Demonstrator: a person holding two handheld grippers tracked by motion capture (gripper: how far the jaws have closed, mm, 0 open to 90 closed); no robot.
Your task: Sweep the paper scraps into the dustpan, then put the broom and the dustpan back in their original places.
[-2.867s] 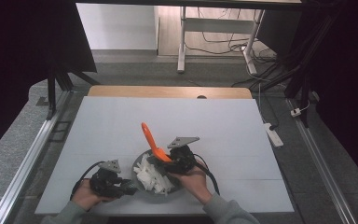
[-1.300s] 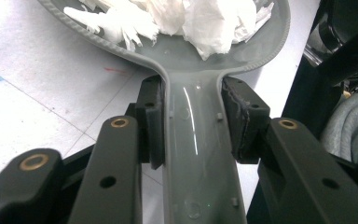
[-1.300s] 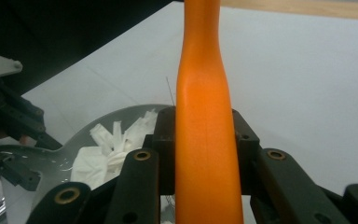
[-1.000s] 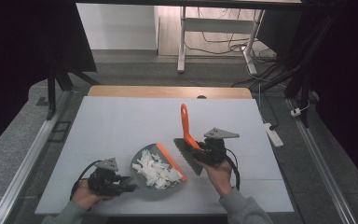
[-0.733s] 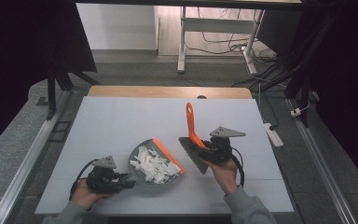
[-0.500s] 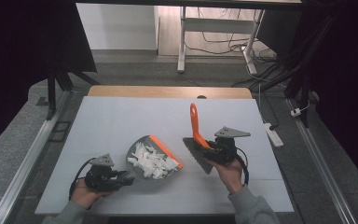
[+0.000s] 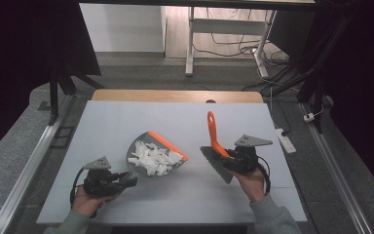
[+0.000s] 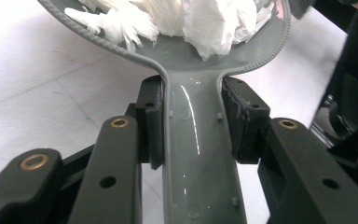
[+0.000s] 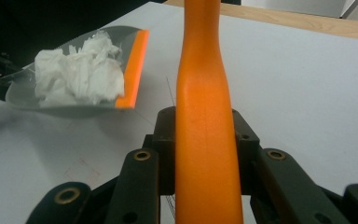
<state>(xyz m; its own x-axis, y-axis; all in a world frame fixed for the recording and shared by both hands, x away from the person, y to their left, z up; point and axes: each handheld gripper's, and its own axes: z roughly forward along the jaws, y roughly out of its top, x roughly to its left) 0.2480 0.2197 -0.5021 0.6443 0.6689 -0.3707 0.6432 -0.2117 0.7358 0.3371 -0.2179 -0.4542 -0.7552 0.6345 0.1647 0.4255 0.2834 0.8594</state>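
A grey dustpan [image 7: 153,161] with an orange lip lies on the white table, loaded with torn white paper scraps [image 7: 152,157]. My left gripper [image 7: 126,181] is shut on its grey handle [image 8: 196,154]; the scraps [image 8: 205,21] lie just beyond the jaws. To the right, my right gripper [image 7: 224,158] is shut on the orange handle [image 9: 205,116] of a hand brush [image 7: 214,146]. The handle points up and away, and the dark bristles [image 7: 216,165] hang toward the table. In the right gripper view the dustpan [image 9: 79,74] sits at the upper left.
The white tabletop [image 7: 126,122] has bare room behind and between the tools. A wooden strip [image 7: 175,96] runs along its far edge. A white power strip [image 7: 285,140] lies off the table's right side. Metal rails flank the table.
My right gripper has carried the brush away from the dustpan to the right. The dustpan, held by my left gripper, has swung a little so its lip faces right.
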